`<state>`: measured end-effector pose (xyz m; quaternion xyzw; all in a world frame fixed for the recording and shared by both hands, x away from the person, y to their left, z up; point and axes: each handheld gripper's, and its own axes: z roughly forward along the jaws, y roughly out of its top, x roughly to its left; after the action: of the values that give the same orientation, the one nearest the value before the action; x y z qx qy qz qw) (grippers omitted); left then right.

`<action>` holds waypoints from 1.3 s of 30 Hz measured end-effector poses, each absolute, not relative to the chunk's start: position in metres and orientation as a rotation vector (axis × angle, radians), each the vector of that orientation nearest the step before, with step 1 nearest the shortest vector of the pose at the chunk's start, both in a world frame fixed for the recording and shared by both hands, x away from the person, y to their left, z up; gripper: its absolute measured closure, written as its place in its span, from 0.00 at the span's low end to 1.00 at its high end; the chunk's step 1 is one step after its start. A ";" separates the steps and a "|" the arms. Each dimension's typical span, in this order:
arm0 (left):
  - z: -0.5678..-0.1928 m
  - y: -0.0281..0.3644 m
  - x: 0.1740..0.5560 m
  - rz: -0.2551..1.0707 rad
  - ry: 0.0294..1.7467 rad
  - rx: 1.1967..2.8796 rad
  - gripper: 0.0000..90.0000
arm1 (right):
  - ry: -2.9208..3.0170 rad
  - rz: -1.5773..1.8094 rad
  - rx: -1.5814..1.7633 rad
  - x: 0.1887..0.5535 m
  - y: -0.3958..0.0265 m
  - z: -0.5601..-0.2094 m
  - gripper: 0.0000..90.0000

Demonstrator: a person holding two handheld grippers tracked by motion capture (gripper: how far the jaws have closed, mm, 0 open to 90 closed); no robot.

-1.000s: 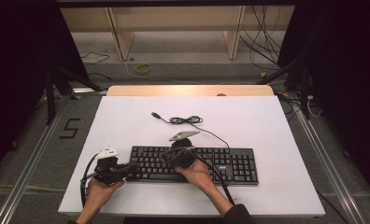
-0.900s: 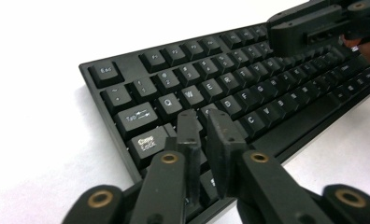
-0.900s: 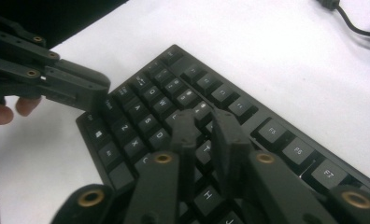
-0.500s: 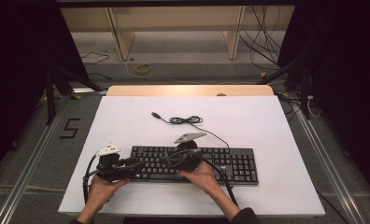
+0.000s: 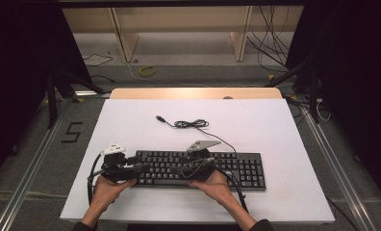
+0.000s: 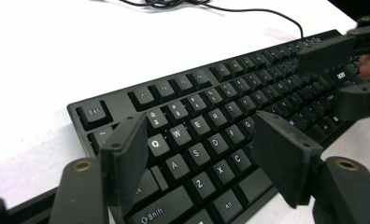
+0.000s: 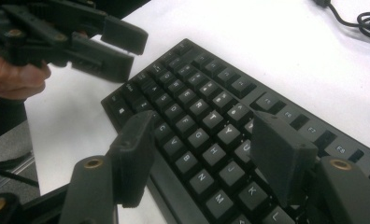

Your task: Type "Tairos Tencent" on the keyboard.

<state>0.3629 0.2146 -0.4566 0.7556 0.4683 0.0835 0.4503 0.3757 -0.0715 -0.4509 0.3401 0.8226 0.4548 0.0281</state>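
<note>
Keyboard (image 5: 198, 167): one, on table (image 5: 275, 125); two grippers over it, jaws just spread, nothing between.

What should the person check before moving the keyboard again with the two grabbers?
1. Left gripper open over the keyboard's left end: ok. Its jaws have just been opening, with nothing pressed between them.
2. Right gripper open over the middle keys: ok. Its jaws have just been opening too, and hold nothing.
3. Keyboard flat on the white table: ok.
4. Keyboard cable lying loose behind it, plug free: ok.
5. Grippers apart from each other: ok, but close.
6. Whether the jaws touch the keys: cannot tell.
</note>
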 end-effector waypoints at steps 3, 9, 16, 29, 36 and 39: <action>-0.456 0.213 0.366 0.209 1.162 1.870 0.44 | 2.532 1.412 1.046 0.373 -0.074 -0.451 0.45; -0.455 0.205 0.372 0.198 1.146 1.902 0.53 | 2.521 1.409 1.037 0.371 -0.078 -0.453 0.41; -0.457 0.193 0.379 0.177 1.124 1.956 0.65 | 2.514 1.410 1.029 0.366 -0.086 -0.455 0.40; -0.460 0.179 0.387 0.182 1.088 2.042 0.90 | 2.502 1.414 1.031 0.364 -0.090 -0.456 0.40; -0.464 0.174 0.390 0.183 1.069 2.070 0.99 | 2.506 1.413 1.028 0.364 -0.089 -0.456 0.40; -0.466 0.172 0.392 0.190 1.078 2.081 0.99 | 2.505 1.414 1.026 0.364 -0.089 -0.456 0.39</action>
<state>0.3916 0.1723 -0.4659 0.8169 0.4232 0.0747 0.3847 0.3642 -0.0891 -0.4565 0.3357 0.8194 0.4625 0.0440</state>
